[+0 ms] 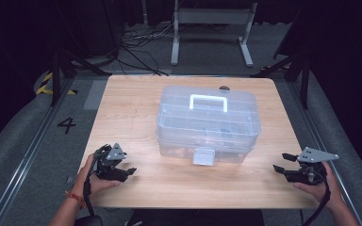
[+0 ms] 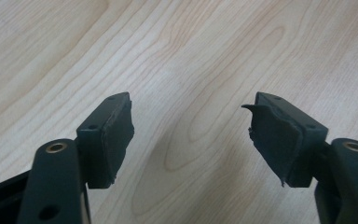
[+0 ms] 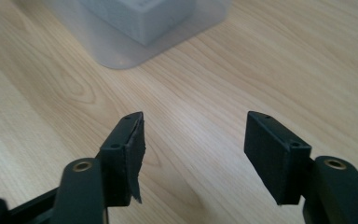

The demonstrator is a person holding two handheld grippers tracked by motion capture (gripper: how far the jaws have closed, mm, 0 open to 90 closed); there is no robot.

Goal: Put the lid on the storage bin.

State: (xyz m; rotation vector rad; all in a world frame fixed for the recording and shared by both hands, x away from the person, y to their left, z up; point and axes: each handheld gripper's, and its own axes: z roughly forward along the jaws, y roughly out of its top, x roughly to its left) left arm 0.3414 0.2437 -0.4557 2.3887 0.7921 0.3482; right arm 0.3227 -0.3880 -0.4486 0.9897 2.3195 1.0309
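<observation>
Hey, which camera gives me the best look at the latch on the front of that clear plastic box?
The high view: the whole clear box sits mid-table with its latch facing the person. The right gripper view catches a blurry close part of the latch at its top edge. The left gripper view looks at bare table between its open jaws.

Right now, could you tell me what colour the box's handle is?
White, on the clear box's handle; clearest in the high view.

Wooden table [image 1: 122, 108], clear plastic box [image 1: 207, 125], white handle [image 1: 209, 101]

high overhead, 2 close views, shared table [image 1: 136, 108]
</observation>
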